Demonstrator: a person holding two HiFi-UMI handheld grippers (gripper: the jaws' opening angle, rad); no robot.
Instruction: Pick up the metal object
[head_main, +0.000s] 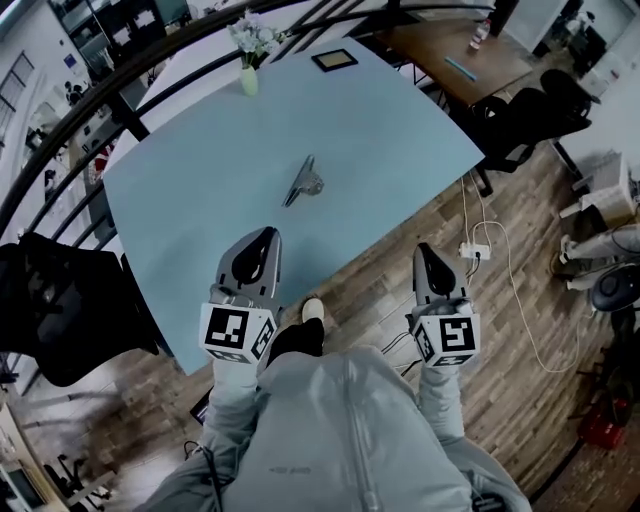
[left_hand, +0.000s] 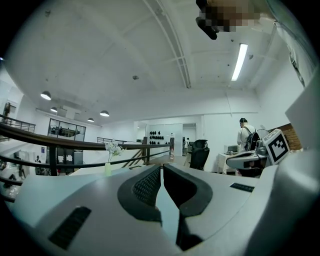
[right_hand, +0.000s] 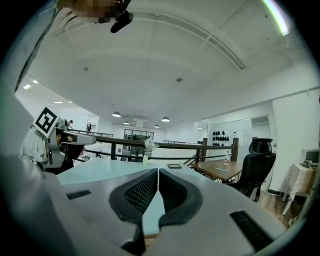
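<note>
Both of my jaw pairs are sitting closed, gripping nothing: left gripper (head_main: 266, 235), right gripper (head_main: 426, 249). The metal object (head_main: 302, 182) is lying flat mid-table (head_main: 400, 130), ahead of the left gripper and well apart from it. Its long axis is pointing away from me, with the far end leaning slightly right.

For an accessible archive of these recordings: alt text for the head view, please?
A metal object lies untouched on a pale blue table, while a person holds the left gripper and right gripper, both shut and empty, near its closest edge. A vase of flowers stands at the far side.
</note>
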